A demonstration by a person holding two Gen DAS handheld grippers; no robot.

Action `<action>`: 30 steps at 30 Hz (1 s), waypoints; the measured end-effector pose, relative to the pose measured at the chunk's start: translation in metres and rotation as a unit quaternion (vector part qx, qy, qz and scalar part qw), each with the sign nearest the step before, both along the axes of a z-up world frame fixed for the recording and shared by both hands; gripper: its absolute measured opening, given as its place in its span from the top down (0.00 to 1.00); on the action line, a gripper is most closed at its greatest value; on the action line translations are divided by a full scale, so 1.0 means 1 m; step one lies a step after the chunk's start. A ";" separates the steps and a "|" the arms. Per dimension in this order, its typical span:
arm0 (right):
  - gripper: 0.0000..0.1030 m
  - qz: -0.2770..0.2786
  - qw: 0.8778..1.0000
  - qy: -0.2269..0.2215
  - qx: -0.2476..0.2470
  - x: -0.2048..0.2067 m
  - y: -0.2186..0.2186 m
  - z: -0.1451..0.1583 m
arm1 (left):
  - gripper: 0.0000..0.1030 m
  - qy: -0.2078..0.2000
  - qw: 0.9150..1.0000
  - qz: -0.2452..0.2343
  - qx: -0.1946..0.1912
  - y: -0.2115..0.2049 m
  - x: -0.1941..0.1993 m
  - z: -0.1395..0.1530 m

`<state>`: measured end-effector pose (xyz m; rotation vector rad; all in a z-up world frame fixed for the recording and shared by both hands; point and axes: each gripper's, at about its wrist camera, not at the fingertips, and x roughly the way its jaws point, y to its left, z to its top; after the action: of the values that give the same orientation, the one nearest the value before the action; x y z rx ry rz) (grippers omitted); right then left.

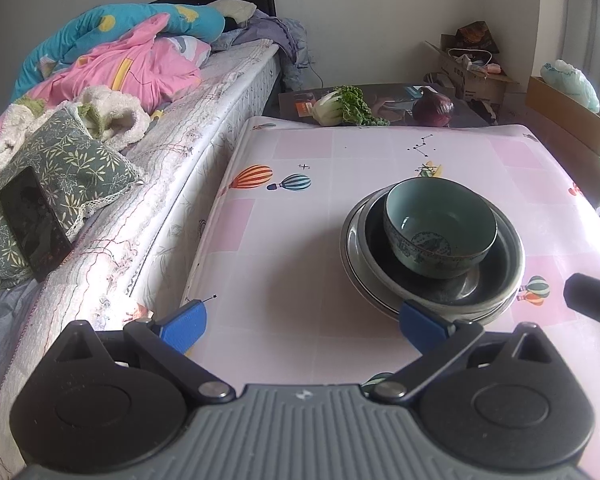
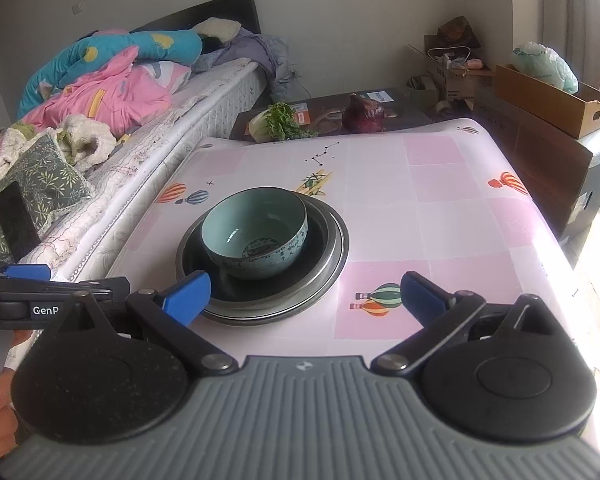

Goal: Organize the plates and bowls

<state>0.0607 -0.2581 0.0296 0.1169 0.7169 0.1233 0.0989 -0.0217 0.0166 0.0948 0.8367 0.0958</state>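
While both grippers hang above the near edge of the table (image 1: 300, 216), their jaws stand spread wide with nothing between them. On the pink tablecloth with its balloon prints sits a pale green bowl (image 1: 440, 228), upright, nested inside a dark dish that in turn rests on stacked metal plates (image 1: 354, 256). From the left wrist view, the left gripper (image 1: 302, 322) lies to the left of this stack, its right blue fingertip overlapping the front rim of the plates in the picture; whether it touches cannot be told. From the right wrist view, the right gripper (image 2: 305, 300) lies to the right of the stack, its left blue fingertip crossing the plates' near rim. Beyond the table's far edge lie a leafy cabbage (image 2: 278, 122) and a red onion (image 2: 363, 115). A bed (image 1: 220, 92) heaped with bedding runs along the table's left side.
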 end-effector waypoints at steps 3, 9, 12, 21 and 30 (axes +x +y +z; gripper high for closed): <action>0.01 -0.001 1.000 0.006 -0.002 0.003 0.002 -0.001 | 0.00 0.006 1.000 0.002 -0.001 0.001 0.000 -0.001; 0.01 0.002 1.000 0.004 -0.007 0.000 0.002 0.001 | 0.00 0.017 1.000 0.002 -0.001 0.002 -0.003 -0.003; 0.01 0.000 1.000 0.005 -0.010 -0.002 0.000 0.000 | 0.00 0.016 1.000 -0.004 0.005 0.000 -0.006 -0.003; 0.01 -0.009 0.999 0.016 -0.026 -0.004 0.001 -0.005 | 0.00 0.023 1.000 -0.011 0.005 0.000 -0.011 -0.005; 0.01 -0.008 0.999 0.033 -0.032 -0.001 0.004 -0.008 | 0.00 0.040 0.999 -0.023 -0.014 -0.001 -0.011 -0.007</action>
<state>0.0599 -0.2544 0.0214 0.0650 0.7840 0.0806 0.0877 -0.0224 0.0100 0.0908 0.9158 0.0377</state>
